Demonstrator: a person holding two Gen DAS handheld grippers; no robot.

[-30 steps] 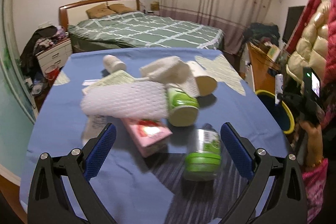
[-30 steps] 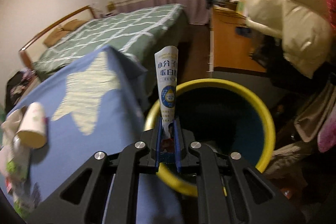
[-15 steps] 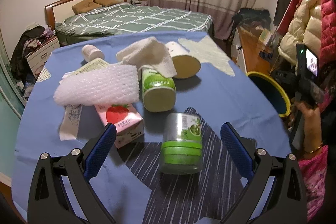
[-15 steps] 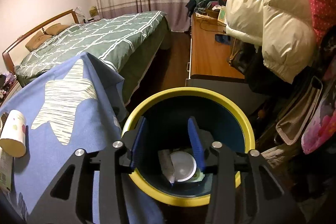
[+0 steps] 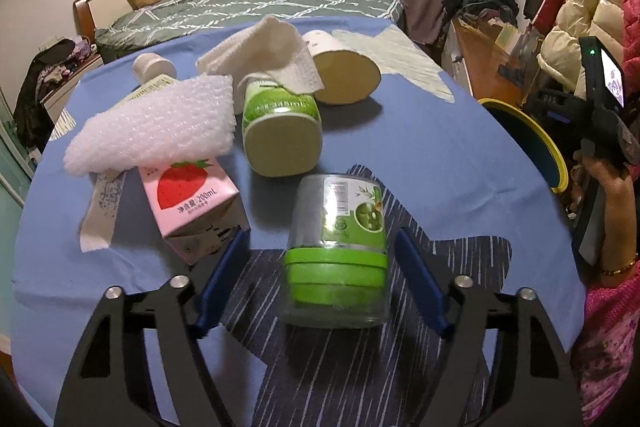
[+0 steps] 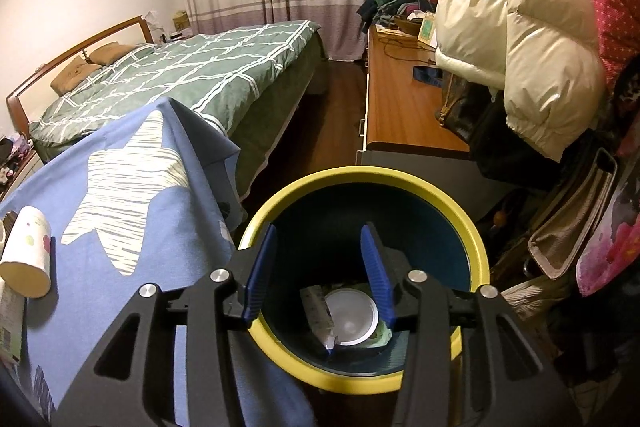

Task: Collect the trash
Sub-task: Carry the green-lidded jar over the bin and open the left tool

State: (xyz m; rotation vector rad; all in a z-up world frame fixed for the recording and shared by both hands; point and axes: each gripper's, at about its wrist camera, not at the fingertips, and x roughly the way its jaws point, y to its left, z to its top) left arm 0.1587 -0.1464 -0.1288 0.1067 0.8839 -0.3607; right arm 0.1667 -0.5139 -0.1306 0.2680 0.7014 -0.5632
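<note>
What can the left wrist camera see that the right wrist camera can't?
Only the left wrist view shows the trash pile: a clear jar with a green lid lying between the open left gripper, a strawberry milk carton, bubble wrap, a green bottle and a tissue.

Only the right wrist view looks down into the bin, where a white lid and a wrapper lie below the open right gripper.

Both show the yellow-rimmed bin, the paper cup, the blue cloth and the bed.
</note>
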